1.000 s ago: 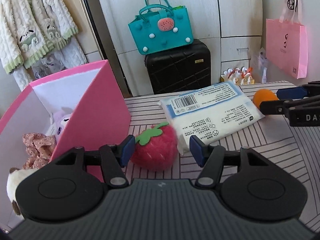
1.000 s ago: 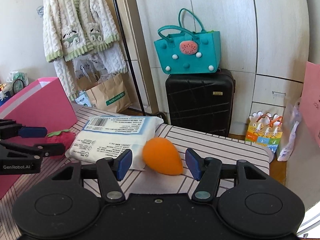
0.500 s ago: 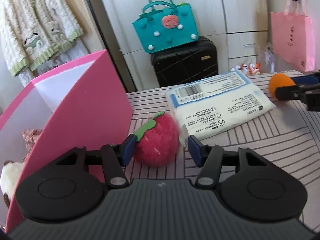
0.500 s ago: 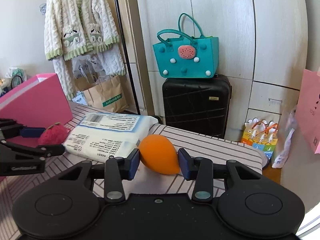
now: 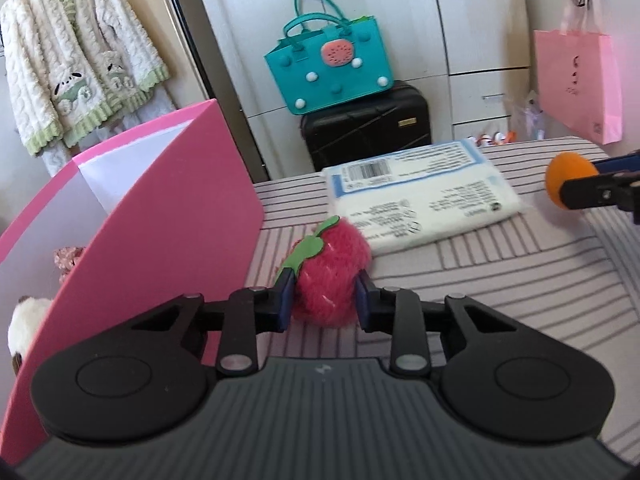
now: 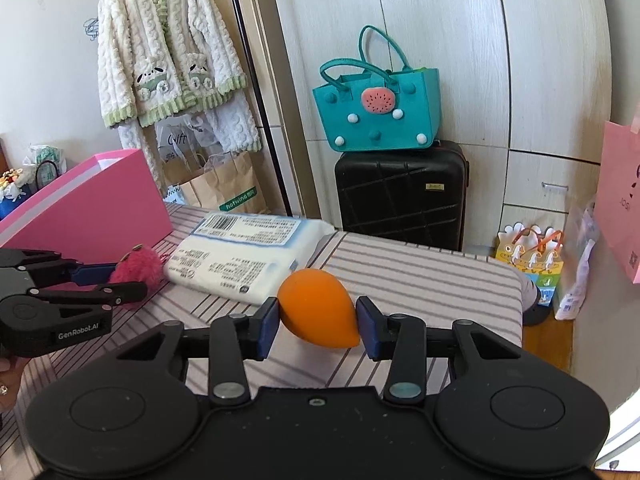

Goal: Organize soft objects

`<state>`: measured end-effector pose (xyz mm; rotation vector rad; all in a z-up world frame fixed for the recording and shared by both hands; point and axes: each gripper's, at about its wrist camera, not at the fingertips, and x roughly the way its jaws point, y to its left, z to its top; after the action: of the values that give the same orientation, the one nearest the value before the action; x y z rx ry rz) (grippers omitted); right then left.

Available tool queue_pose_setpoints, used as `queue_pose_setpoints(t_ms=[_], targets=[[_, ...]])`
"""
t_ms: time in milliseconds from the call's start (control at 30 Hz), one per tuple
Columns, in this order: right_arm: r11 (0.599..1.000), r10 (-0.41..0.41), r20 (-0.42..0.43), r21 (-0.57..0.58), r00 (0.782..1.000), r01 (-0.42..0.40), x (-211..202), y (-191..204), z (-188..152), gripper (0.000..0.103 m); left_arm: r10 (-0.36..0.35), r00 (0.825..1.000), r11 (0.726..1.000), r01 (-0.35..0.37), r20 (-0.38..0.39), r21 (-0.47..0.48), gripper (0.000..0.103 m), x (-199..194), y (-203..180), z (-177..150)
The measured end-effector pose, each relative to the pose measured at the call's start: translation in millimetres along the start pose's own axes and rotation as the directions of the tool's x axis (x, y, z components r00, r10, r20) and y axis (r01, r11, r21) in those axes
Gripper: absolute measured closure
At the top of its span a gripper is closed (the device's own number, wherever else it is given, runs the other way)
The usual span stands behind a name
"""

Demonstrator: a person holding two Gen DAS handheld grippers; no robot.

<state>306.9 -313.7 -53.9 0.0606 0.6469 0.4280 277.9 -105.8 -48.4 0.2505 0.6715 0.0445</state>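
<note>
My left gripper [image 5: 325,295] is shut on a fuzzy pink strawberry toy [image 5: 330,276] with a green leaf, held just above the striped table [image 5: 500,280] beside the pink box [image 5: 176,216]. My right gripper [image 6: 318,322] is shut on an orange egg-shaped sponge [image 6: 318,312], lifted over the table. The sponge [image 5: 566,176] shows at the right edge of the left wrist view; the strawberry [image 6: 138,268] and left gripper [image 6: 116,280] show at the left of the right wrist view. A white pack of tissues [image 5: 420,196] lies on the table between them.
The pink box holds a pink scrunchie [image 5: 66,258] and a white plush [image 5: 28,320]. Behind the table stand a black suitcase [image 6: 400,192] with a teal bag [image 6: 378,112] on top. A pink paper bag [image 5: 576,84] hangs at the right.
Both grippers have closed: the left on the strawberry, the right on the orange sponge. Both objects now sit slightly higher off the table.
</note>
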Motion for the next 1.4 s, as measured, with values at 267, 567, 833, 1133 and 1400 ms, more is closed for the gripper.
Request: queue_pose_setpoints(t_ms=[267,567,833,1133,1400], targets=[[1.0,-0.013,-0.036,0.01,0.999,0.013,-22.2,18.6,-17.8,0.056,-0.109,0.994,0.993,0.11,0.018,-0.033,0.074,-22.3,0.4,-12.4],[0.999,-0.036,-0.107,-0.031,0.994,0.033,-41.1,49.7,-35.0,0.056,-0.243,0.969,0.969,0.245,0.054,-0.026,0.074,-50.7,-5.1,-30.7],[0.997,-0.066,-0.119,-0.049,0.991,0.061,-65.4,76.2,-44.0,0.056,-0.301,0.949,0.952,0.304,0.097,-0.023,0.074,-73.8,-0.5,-39.9],[0.997,-0.048,-0.129,-0.063,0.991,0.04,-93.9,110.1,-44.2,0.056,-0.385,0.916,0.923,0.379,0.114,0.069,0.074,-107.4,7.9,-45.0],[0.997,-0.06,-0.135,-0.06,0.989,0.052,-117.9,135.0,-47.8,0.056,-0.479,0.876,0.876,0.471,0.063,0.105,0.074,-133.0,33.1,-47.4]])
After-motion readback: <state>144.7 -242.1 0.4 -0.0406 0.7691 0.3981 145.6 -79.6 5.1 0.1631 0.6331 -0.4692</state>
